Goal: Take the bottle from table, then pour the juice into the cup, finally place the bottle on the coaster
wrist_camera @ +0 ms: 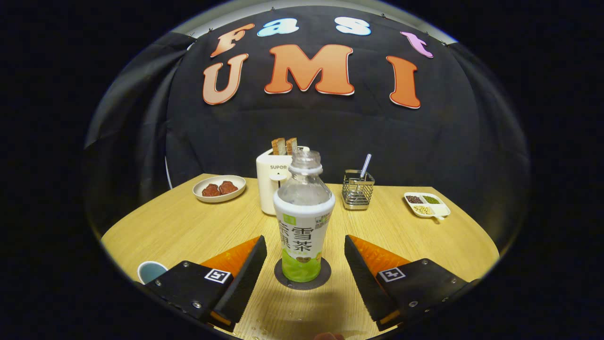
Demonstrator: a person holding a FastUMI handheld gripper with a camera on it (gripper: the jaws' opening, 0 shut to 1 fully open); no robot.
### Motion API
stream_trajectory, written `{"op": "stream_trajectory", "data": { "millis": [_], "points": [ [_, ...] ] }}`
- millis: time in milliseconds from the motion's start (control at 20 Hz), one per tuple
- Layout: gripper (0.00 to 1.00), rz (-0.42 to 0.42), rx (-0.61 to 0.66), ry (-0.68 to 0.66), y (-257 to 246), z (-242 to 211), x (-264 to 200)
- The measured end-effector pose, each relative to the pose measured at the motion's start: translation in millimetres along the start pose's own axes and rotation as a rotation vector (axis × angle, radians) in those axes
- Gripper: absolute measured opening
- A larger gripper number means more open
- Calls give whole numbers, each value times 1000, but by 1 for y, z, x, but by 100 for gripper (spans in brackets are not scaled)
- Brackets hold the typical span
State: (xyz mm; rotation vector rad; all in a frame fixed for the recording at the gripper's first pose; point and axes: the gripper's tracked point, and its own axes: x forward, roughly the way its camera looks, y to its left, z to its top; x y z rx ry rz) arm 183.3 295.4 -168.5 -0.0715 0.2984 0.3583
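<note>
A: From the gripper view, how do the tongs [305, 262] stand?

B: Spread wide, holding nothing. One finger sits on each side of the bottle [304, 218], and there is a clear gap of bare wood between each finger and the bottle's wall.

A: And the bottle itself?

B: Upright, uncapped, standing on the dark round coaster [302, 276], right between the fingers. A little green juice shows at its base; the upper part looks clear.

A: Where is the cup [150, 271]?

B: Off to the left of the left finger, near the edge of the surface [174, 226], partly hidden behind the tongs' body. I cannot tell what is in it.

A: What lies beyond the bottle?

B: A white toaster [270, 182] with two slices of toast [284, 146] sticking up, directly behind the bottle. Left of it, a plate [219, 189] with two reddish-brown pieces. Right of it, a wire holder [357, 190] with a metal utensil handle leaning out, and farther right a small divided dish [427, 204] of beans or seeds.
</note>
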Motion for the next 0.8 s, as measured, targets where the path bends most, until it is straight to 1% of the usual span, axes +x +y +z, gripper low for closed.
{"op": "stream_trajectory", "data": {
  "millis": [200,350,500,650,800],
  "points": [
    [98,-17,-51,-67,-25,31,-69],
    [98,-33,-78,-101,-45,38,-127],
    [98,-63,-76,-123,-70,38,-178],
    [98,-104,-42,-139,-97,30,-221],
    [98,-173,-36,-155,-127,17,-253]
  ]
}}
